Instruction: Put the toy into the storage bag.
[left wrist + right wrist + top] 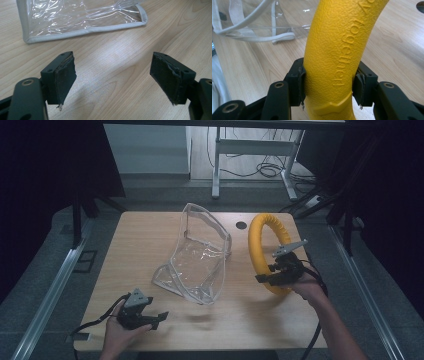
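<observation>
A yellow textured ring (261, 251) stands tilted above the right side of the wooden table (140, 240), and my right gripper (270, 276) is shut on its lower part. In the right gripper view both pads press the yellow ring (332, 55) from either side, around my right gripper (328, 83). A clear plastic bag with white piping (197, 257) lies crumpled at the table's middle, left of the ring. My left gripper (159, 318) hovers low near the front left edge, open, with nothing between its fingers. In its own view my left gripper (113, 77) faces the bag's corner (85, 22).
A dark round hole (241, 225) sits in the tabletop at the back, next to the ring's top. Metal rails run along the floor on both sides of the table. A desk frame and cables (265, 170) stand on the floor beyond the far edge.
</observation>
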Demonstrator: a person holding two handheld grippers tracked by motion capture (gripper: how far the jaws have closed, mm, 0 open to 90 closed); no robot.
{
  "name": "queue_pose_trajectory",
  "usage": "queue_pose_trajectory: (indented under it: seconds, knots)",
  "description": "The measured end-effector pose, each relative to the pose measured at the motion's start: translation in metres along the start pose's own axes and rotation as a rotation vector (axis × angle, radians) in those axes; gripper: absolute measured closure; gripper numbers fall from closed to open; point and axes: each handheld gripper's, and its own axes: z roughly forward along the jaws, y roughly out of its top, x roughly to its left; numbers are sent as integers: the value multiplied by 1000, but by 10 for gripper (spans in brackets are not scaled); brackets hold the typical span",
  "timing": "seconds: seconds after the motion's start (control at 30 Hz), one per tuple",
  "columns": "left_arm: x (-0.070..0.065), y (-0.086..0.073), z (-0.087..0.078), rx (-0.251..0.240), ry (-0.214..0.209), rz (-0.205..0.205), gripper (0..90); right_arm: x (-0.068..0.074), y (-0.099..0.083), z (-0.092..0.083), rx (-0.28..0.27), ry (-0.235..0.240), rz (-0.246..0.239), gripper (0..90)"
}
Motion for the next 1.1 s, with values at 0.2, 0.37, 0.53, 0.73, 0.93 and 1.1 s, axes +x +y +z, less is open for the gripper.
queue_pose_trajectory:
  seconds: [0.2,0.37,0.53,0.73,0.93,1.1]
  knots:
    - [0,0,0,1,0,1,204,1,4,-8,-32,-10,1,511]
    - [0,0,1,1,0,2,204,2,7,-13,-62,-11,1,511]
    - [0,0,1,2,0,2,204,6,9,-16,-87,-9,-2,510]
    - [0,0,1,3,0,6,204,10,13,-21,-111,-9,-10,510]
    - [0,0,0,4,3,7,204,18,19,-26,-140,-7,-23,509]
    - [0,0,1,4,1,8,204,21,23,-30,-159,0,-29,509]
